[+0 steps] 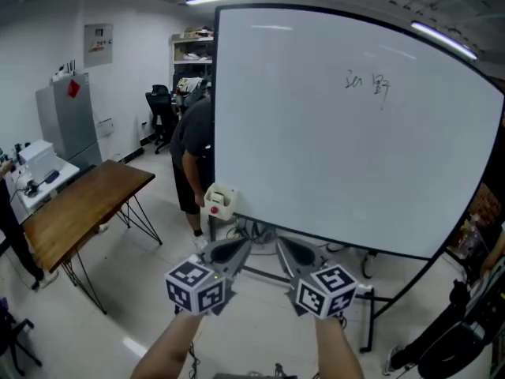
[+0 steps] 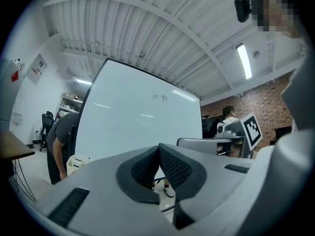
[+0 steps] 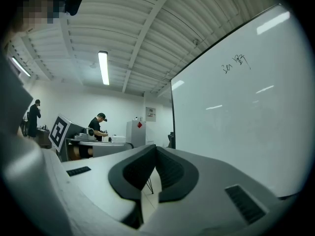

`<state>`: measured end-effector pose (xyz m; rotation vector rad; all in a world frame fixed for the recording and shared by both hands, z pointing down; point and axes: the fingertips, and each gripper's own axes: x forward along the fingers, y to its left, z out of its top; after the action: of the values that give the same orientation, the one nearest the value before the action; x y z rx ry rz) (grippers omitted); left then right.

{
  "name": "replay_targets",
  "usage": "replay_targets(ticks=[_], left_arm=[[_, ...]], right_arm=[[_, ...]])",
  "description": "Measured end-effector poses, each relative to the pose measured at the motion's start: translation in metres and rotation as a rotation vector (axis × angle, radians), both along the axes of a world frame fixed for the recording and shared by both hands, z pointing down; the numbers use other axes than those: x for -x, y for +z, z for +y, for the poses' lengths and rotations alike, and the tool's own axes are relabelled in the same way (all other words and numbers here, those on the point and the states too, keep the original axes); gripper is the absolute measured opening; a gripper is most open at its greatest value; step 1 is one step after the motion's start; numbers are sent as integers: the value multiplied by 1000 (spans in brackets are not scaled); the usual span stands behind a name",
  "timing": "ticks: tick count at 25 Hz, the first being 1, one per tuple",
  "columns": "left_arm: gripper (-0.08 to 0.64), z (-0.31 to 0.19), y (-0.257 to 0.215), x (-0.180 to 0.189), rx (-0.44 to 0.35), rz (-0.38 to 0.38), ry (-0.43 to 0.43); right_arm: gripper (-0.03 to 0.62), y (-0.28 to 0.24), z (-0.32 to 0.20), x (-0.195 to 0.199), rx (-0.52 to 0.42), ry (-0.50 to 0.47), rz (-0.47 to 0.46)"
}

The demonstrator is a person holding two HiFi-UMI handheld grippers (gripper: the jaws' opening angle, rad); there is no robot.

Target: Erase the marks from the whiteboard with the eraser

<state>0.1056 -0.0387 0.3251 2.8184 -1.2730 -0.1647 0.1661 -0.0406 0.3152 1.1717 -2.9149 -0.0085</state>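
Workshop floor lies under both tongs: left gripper [image 1: 230,251] and right gripper [image 1: 295,253] are level, each pressed together on nothing. Marks [image 1: 368,85] sit high right on the whiteboard [image 1: 316,156]. I take the cream block [image 1: 220,202] at its lower-left corner for the eraser, so I'd spread one pair first.

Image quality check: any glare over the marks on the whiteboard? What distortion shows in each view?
Head view: fisheye bows the whiteboard edges; faint light streaks near its top, clear of the marks, which read small but sharp. Left gripper view: dark vignetted corners, marks tiny, streaks beside and below them. Right gripper view: same vignette, a bright streak above the marks, none over them.
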Motion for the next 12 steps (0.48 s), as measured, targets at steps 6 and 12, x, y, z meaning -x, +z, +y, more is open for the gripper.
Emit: replay_targets(ticks=[6, 12], left_arm=[[-3, -52, -4, 4, 8, -23, -74], [-3, -89, 2, 32, 23, -23, -136]], right_arm=[[-8, -4, -56, 9, -11, -66, 23], [-8, -2, -98, 37, -12, -116, 26]])
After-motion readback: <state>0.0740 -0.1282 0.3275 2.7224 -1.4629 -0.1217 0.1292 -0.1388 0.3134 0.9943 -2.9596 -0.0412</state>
